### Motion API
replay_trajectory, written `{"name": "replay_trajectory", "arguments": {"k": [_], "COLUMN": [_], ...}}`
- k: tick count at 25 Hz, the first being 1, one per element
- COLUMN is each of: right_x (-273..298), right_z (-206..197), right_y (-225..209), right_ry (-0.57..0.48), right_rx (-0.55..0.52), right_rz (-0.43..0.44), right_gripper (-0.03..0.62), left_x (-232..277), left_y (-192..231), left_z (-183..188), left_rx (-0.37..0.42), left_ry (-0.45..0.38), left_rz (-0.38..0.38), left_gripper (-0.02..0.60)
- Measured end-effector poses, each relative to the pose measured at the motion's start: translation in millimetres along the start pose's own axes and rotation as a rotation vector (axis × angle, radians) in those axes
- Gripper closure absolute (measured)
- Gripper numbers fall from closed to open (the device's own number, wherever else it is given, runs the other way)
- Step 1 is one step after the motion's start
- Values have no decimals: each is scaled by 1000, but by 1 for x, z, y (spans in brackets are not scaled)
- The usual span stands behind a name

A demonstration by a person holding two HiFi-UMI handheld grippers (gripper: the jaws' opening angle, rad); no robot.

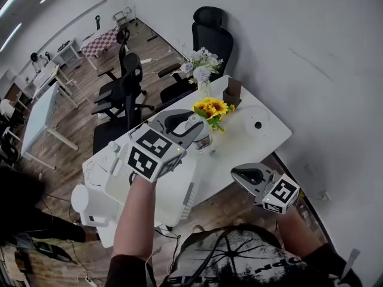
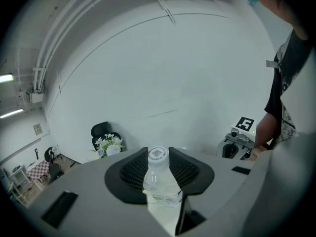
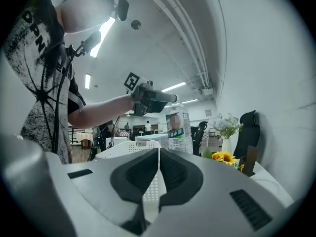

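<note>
A clear plastic water bottle (image 2: pixel 159 180) with a white cap stands upright between the jaws of my left gripper (image 2: pixel 158 158), which is shut on it just below the cap. In the head view the left gripper (image 1: pixel 199 131) holds the bottle (image 1: pixel 203 141) above the white table (image 1: pixel 263 145), close to the sunflowers (image 1: pixel 210 107). My right gripper (image 1: pixel 240 174) hovers off the table's near edge; its jaws stand together with nothing between them. In the right gripper view the right gripper (image 3: pixel 158 156) looks toward the bottle (image 3: pixel 178 128), which is raised and well apart from it.
On the table stand a vase of white flowers (image 1: pixel 202 72), a brown card holder (image 1: pixel 232 91) and a round white device (image 1: pixel 257 125). A white perforated basket (image 1: pixel 149 190) sits at the table's left end. Black office chairs (image 1: pixel 210 36) stand behind, beside the wall.
</note>
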State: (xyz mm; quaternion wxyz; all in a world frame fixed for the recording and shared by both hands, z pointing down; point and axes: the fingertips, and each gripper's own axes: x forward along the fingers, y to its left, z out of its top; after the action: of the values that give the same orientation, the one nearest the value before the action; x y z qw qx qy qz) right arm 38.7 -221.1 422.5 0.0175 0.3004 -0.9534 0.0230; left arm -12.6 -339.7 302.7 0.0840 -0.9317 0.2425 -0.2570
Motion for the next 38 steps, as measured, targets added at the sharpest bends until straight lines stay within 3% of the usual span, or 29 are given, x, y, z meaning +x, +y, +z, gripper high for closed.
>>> {"name": "replay_trajectory", "arguments": {"k": [12,38], "right_x": [-52,-71], "right_z": [-17,-75], "right_y": [-41,-98], "right_ry": [37,142], "right_rx": [24,105], "right_rz": [-3,-9], "right_gripper": [571,571], "left_x": [87,217], "left_y": [-44,-84], "left_z": [-2,-93], "left_rx": [-57,-144], "left_ry": [23,120], "left_rz": [-36,-51], "left_gripper": [442,442]}}
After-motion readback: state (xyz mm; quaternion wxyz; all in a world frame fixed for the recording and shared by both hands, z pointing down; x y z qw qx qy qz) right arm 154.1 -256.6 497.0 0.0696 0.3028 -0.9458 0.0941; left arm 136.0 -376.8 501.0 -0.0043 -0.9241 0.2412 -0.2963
